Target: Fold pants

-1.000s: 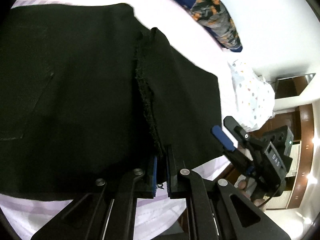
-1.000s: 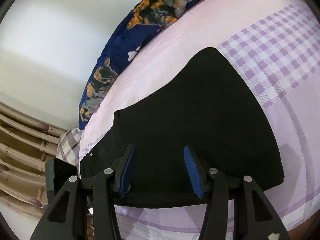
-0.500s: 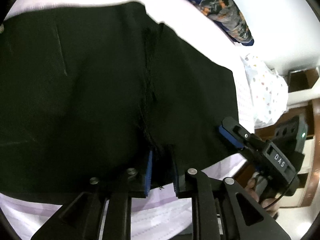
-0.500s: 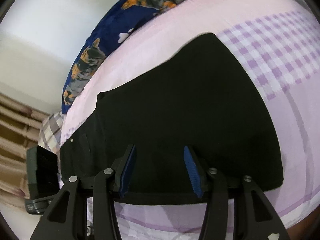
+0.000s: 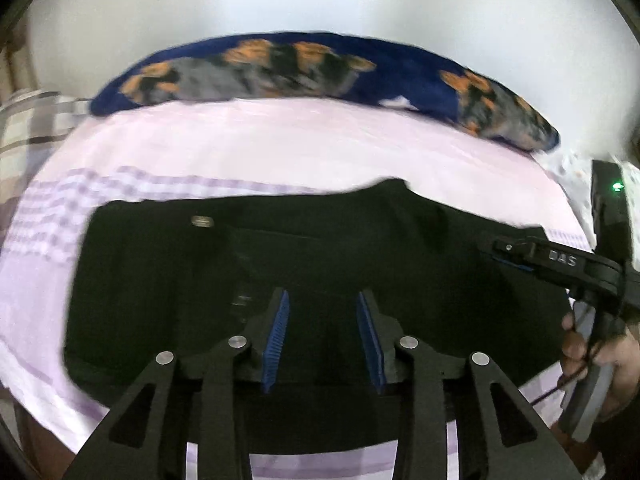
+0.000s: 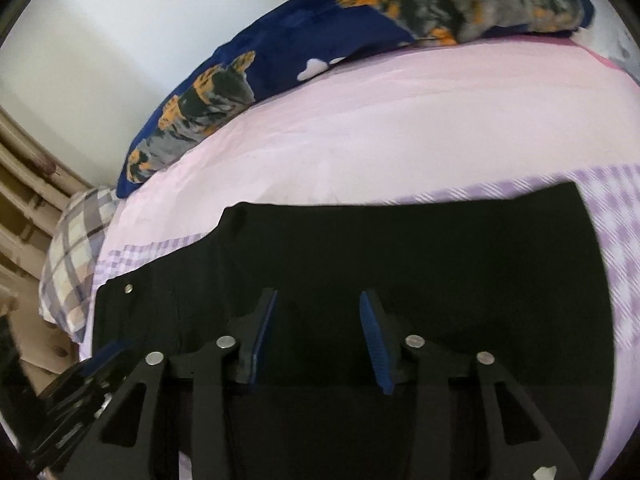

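The black pants (image 5: 320, 248) lie folded flat on the pink bed sheet (image 5: 280, 148), with a metal waist button (image 5: 202, 221) at the upper left. My left gripper (image 5: 322, 298) is open and empty just above the near edge of the pants. My right gripper (image 6: 318, 298) is also open and empty over the pants (image 6: 400, 248), whose button (image 6: 129, 289) shows at the left. The right gripper also shows in the left wrist view (image 5: 520, 252), at the right edge of the pants, held by a hand.
A dark blue cushion with orange and grey print (image 5: 320, 68) lies along the far side of the bed by the white wall. A checked pillow (image 6: 76, 256) sits at the bed's left end. The sheet has a purple checked band (image 6: 624, 232).
My left gripper has let go of the pants fabric and opened. Both grippers have tilted up and drawn back, so the wall and cushion now show.
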Tool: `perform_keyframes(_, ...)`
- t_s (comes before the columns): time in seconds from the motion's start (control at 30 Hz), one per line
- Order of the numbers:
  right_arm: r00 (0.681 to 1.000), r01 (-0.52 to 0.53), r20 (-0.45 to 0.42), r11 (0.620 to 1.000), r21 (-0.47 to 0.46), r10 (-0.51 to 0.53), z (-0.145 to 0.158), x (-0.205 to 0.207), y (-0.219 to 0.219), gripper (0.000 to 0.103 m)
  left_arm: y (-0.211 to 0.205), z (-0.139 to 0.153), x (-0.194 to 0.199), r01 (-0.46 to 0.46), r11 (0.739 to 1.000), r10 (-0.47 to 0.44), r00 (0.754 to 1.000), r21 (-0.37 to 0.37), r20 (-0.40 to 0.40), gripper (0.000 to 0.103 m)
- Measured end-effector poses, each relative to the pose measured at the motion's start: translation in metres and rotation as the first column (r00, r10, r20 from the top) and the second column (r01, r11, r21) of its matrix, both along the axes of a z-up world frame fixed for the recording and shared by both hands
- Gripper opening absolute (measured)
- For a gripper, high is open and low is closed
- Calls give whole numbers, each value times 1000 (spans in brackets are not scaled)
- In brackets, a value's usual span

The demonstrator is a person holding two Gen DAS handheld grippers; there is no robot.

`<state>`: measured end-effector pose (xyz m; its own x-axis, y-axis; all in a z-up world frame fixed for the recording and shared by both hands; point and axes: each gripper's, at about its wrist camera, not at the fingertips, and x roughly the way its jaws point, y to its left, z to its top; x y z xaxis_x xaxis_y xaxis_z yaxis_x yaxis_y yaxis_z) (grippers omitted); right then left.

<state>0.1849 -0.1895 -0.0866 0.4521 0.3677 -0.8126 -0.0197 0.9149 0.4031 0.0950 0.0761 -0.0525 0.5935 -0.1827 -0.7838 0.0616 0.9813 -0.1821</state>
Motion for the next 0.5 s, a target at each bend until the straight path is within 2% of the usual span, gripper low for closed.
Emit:
perform_keyframes(0.17,999,-35,1,998,-45,35,-8,22,32,36,45,-1,-12,-85,995,86,996,-54,17,42)
perform_keyframes(0.27,999,-51,10,995,-85,52,-8,27,47,37,77,-3,-24,-151,983,152,988,-105,10,45)
perform_keyframes(0.37,997,-71,-3,995,-64,71,-8,31,52,39,113,-8,-37,-228,958,227,974,-176,-23,46)
perform_keyframes(0.47,997,-79,1,996,-32,79,-5,32,56,43,150,-15,-51,-313,910,306,949,-272,-70,48)
perform_keyframes(0.5,997,-75,-3,997,-19,75,-4,32,56,47,161,-17,-56,-340,889,330,940,-306,-87,48)
